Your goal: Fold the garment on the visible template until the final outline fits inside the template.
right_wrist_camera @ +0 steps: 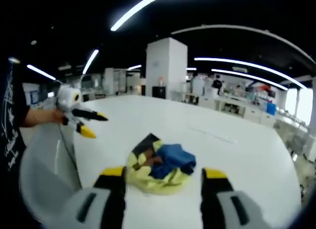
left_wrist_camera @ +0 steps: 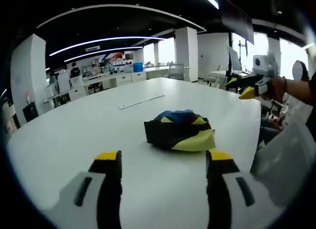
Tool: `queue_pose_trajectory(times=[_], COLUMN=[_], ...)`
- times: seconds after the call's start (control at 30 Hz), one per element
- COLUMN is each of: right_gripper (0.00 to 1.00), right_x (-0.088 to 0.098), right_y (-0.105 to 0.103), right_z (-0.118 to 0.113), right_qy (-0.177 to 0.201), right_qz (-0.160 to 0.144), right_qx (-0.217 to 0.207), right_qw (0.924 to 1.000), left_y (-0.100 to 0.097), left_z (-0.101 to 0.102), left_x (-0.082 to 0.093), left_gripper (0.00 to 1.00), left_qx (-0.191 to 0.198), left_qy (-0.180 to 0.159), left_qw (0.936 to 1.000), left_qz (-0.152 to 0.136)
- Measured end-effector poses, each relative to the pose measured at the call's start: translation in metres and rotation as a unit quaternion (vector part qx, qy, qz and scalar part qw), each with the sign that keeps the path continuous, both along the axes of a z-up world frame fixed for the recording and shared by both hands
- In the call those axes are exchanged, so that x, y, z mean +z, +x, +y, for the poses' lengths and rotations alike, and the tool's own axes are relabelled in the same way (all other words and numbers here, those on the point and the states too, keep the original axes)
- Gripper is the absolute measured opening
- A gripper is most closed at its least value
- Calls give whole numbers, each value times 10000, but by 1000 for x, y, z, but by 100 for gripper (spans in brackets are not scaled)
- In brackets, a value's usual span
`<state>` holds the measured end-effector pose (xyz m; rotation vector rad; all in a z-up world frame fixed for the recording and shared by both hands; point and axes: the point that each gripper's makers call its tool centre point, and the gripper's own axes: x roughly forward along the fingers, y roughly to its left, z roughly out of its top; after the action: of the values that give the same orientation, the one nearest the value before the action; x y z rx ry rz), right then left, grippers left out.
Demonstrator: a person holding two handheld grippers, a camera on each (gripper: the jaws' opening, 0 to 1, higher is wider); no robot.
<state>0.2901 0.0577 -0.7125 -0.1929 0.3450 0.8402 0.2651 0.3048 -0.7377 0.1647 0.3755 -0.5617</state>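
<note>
The crumpled yellow, blue and black fabric garment (left_wrist_camera: 180, 130) sits bunched in a heap on the wide white counter (left_wrist_camera: 98, 125), nothing gripping it. So balled up that sleeves, hems or its true shape can't be made out. In the right gripper view the same bundle (right_wrist_camera: 160, 167) lies just past the jaw tips, its near edge partly hidden behind them. The left tool (left_wrist_camera: 164, 162) hangs low over the counter, yellow-tipped jaws spread wide, holding nothing, short of the garment. The right tool (right_wrist_camera: 161, 178) is likewise wide apart and empty. Over in the left gripper view, the right tool (left_wrist_camera: 245, 88) shows at the far side, held in a hand (left_wrist_camera: 277, 87). Beyond the garment, a thin pale flat strip (left_wrist_camera: 140, 101) lies on the counter; what it is can't be told. No template outline can be made out on the white surface.
</note>
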Motion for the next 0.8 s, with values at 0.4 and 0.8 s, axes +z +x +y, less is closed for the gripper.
queue_pose_trajectory(times=[0.4, 0.8], right_gripper=[37, 31], right_x=[-36, -74], right_y=[32, 53], right_z=[14, 15], right_qy=[-459, -811], right_qz=[44, 103], right_qx=[458, 656], right_qw=[9979, 9945], left_y=[45, 83], left_z=[-21, -40], left_x=[-7, -33], left_gripper=[49, 40], left_qx=[-434, -726], left_qy=[101, 444], left_qw=[9990, 9961], left_qz=[65, 221])
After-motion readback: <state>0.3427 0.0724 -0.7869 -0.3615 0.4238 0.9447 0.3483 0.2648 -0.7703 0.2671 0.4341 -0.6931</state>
